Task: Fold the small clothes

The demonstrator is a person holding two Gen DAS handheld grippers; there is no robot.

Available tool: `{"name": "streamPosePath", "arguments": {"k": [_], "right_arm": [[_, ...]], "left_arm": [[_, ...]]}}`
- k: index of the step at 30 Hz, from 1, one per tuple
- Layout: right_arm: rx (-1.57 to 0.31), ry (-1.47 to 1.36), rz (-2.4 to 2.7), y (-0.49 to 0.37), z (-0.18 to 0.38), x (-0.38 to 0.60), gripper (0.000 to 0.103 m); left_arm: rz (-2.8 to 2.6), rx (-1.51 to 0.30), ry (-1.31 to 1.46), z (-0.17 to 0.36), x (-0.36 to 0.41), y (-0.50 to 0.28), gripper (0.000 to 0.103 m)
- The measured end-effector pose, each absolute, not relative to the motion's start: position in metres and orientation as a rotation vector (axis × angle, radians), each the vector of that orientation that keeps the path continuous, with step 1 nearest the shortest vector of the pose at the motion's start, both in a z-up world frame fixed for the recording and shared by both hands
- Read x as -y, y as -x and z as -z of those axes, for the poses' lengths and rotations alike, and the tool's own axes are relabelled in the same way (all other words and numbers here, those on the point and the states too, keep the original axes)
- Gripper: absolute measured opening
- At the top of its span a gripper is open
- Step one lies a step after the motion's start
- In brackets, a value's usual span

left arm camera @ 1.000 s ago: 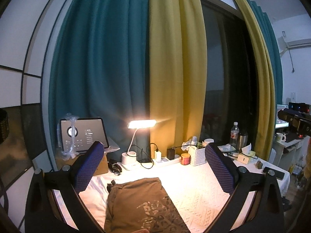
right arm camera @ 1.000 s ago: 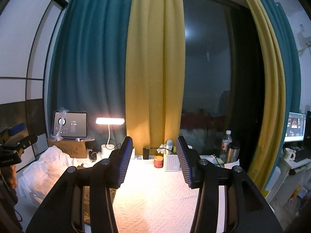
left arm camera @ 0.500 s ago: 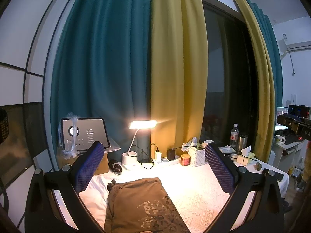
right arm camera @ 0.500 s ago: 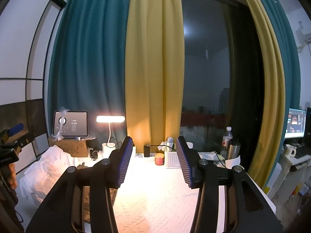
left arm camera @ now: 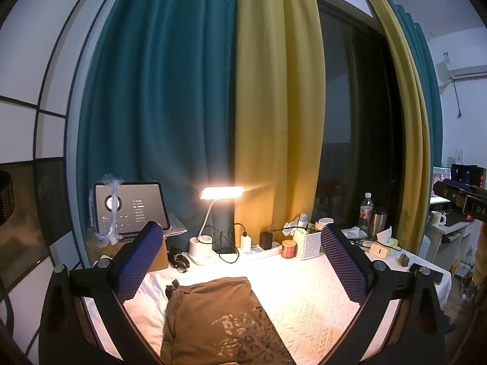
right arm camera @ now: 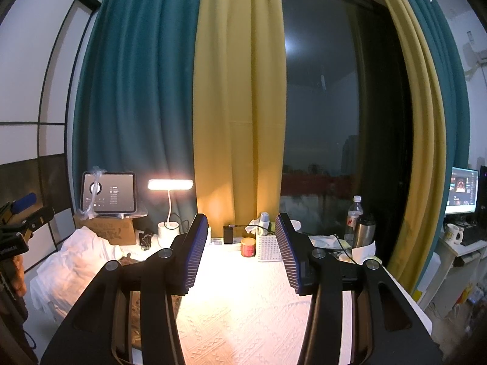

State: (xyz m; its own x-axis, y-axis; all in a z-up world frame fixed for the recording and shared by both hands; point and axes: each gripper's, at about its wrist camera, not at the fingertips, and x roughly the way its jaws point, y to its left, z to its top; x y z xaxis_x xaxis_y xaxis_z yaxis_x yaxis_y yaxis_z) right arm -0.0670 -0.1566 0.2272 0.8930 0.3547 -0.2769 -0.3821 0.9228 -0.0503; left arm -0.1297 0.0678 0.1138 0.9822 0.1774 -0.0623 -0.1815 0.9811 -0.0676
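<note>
A brown garment [left arm camera: 213, 319] with a pale leopard-like print lies folded on the white patterned tablecloth [left arm camera: 304, 298], below and between my left gripper's fingers. My left gripper [left arm camera: 240, 237] is open and empty, held above the garment. My right gripper [right arm camera: 242, 225] is open and empty, held above the bare cloth [right arm camera: 243, 313] to the right of the garment. Only a dark sliver of the garment [right arm camera: 127, 261] shows behind the right gripper's left finger. The other gripper shows at each view's edge.
A lit desk lamp [left arm camera: 213, 213], tablet on a cardboard box [left arm camera: 127, 210], power strip with chargers [left arm camera: 258, 246], red candle jar [left arm camera: 288, 248], white basket [left arm camera: 307, 243], bottle and steel flask [left arm camera: 371, 216] line the table's back. White crumpled cloth [right arm camera: 70, 261] lies at the left. Curtains hang behind.
Both grippers have stayed open and nearly still. The views have tilted very slightly; the garment has not moved.
</note>
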Motion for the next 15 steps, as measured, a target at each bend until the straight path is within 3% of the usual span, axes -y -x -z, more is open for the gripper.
{"name": "streamPosePath", "arguments": {"k": [15], "right_arm": [[-0.271,0.105,-0.380,0.0678,-0.2276,0.1584,0.049]], "left_arm": [[-0.177,-0.060,0.071,-0.1162,-0.0630,0.1304,0.102]]}}
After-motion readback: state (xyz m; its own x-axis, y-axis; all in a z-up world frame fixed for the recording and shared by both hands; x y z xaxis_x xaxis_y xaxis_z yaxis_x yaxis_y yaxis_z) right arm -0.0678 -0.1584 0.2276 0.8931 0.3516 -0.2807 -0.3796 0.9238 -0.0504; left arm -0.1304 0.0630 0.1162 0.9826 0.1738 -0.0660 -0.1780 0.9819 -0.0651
